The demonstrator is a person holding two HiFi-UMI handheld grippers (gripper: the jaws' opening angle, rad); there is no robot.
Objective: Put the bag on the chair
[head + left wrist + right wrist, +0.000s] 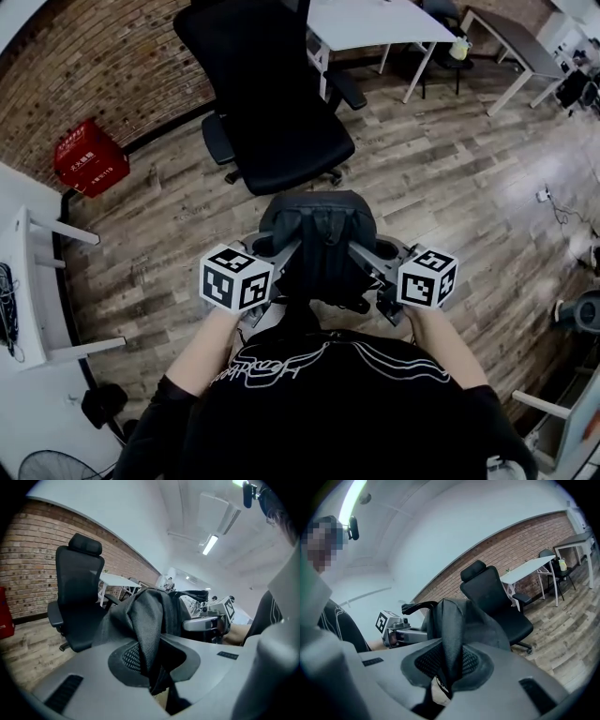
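Note:
A dark grey bag [319,239] hangs in the air between my two grippers, just in front of my body. My left gripper [279,257] is shut on a mesh strap of the bag [149,620], which runs down between its jaws. My right gripper [364,257] is likewise shut on a strap of the bag [454,625]. A black office chair [286,141] with a high back stands right ahead of the bag, seat bare and facing me. The chair [79,597] shows at the left in the left gripper view. In the right gripper view the chair [497,597] stands behind the bag.
A red crate [91,157] sits by the brick wall at the left. A white table [375,23] stands behind the chair, and a darker table [511,42] at the far right. A white desk [23,281] borders my left side. The floor is wood plank.

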